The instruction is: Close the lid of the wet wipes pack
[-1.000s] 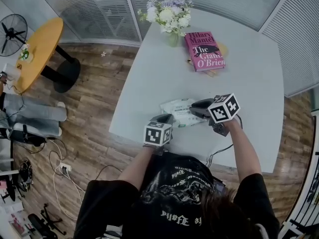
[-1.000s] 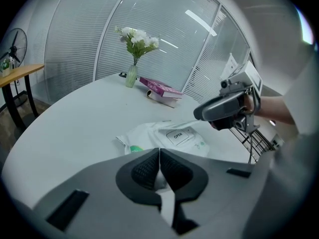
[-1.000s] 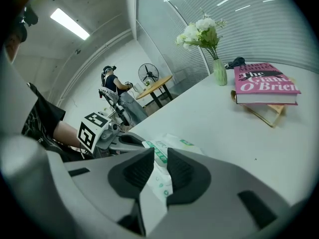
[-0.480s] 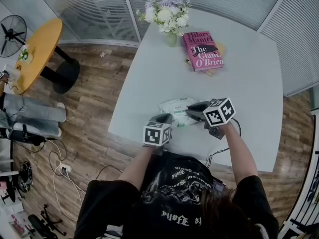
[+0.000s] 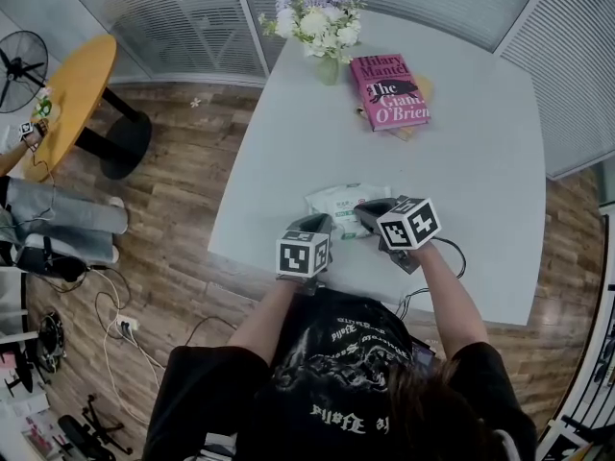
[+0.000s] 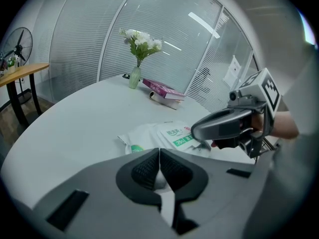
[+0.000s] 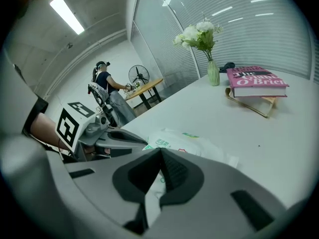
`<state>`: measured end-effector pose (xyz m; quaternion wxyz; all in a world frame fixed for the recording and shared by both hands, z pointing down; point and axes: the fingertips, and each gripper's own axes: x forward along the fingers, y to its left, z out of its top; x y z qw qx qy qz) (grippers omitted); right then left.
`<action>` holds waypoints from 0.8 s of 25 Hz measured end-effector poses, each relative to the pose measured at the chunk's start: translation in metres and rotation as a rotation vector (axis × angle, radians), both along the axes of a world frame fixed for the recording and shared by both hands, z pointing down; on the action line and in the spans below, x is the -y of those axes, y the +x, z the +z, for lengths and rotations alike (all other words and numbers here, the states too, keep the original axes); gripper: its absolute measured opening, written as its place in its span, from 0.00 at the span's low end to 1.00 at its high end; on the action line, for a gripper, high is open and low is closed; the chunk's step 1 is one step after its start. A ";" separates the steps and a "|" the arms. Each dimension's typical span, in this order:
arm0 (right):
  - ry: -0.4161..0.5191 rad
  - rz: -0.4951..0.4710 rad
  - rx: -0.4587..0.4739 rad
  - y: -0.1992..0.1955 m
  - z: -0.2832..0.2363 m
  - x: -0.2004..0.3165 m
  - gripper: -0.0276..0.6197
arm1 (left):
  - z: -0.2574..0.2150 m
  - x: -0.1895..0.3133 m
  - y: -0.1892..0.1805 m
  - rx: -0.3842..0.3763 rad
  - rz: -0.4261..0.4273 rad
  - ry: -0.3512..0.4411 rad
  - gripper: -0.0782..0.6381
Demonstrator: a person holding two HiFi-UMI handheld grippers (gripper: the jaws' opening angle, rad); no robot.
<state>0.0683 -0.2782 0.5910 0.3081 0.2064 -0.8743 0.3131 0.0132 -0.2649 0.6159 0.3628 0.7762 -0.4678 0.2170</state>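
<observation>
The wet wipes pack [image 5: 338, 201] lies flat on the white table [image 5: 471, 161], near the edge closest to the person, with a gripper at each of its near corners. The left gripper [image 6: 159, 152] has its jaws brought together, tips touching, right at the pack's near left end; whether they pinch the wrapper cannot be told. The right gripper [image 7: 160, 153] has just been closing its jaws, and they now meet tip to tip above the pack's top face, with the white wrapper showing behind them and nothing caught between the pads. From the left gripper view, the right gripper's dark nose rests over the pack's green and white label, hiding the lid. Well apart, at the table's far end, a pink book [image 5: 389, 91] lies beside a vase of flowers [image 5: 322, 29]
</observation>
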 end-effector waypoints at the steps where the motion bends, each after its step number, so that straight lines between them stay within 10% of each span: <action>1: 0.015 0.001 -0.024 -0.001 0.003 -0.001 0.04 | 0.000 0.000 0.000 -0.001 0.000 -0.001 0.12; 20: 0.185 0.184 -0.285 -0.004 0.027 -0.003 0.04 | 0.002 0.001 -0.001 -0.017 0.004 0.003 0.12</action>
